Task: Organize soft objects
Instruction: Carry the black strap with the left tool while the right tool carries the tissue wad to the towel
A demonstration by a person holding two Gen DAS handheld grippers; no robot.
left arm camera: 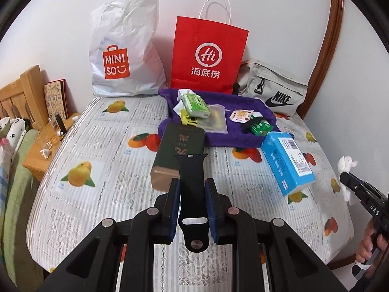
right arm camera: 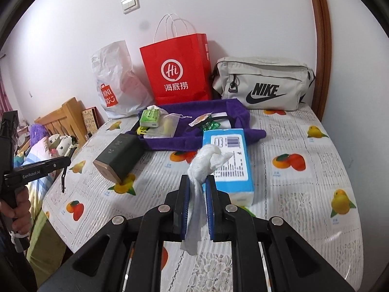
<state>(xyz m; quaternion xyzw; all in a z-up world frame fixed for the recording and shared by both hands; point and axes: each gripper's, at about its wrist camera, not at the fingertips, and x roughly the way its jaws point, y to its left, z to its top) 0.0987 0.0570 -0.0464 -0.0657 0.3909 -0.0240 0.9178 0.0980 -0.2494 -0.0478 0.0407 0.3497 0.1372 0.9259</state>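
Observation:
In the left wrist view my left gripper (left arm camera: 192, 181) is shut on a black watch strap (left arm camera: 190, 168), which stands up between the blue pads above the table. In the right wrist view my right gripper (right arm camera: 197, 178) is shut on a crumpled white tissue (right arm camera: 209, 158) that sticks out past the fingertips and hangs down behind them. Each gripper also shows in the other's view: the right gripper (left arm camera: 345, 176) with its tissue (left arm camera: 347, 163) at the right edge, and the left gripper (right arm camera: 65, 161) with the strap (right arm camera: 63, 180) dangling at the left.
A purple towel (left arm camera: 218, 136) at the back of the fruit-print table (left arm camera: 97, 146) carries a green tissue packet (left arm camera: 194, 104), a mesh pouch and small sachets. In front lie a dark green box (left arm camera: 177, 146) and a blue tissue pack (left arm camera: 287, 163). A Miniso bag (left arm camera: 124, 48), red paper bag (left arm camera: 209, 53) and Nike bag (left arm camera: 272, 87) line the wall.

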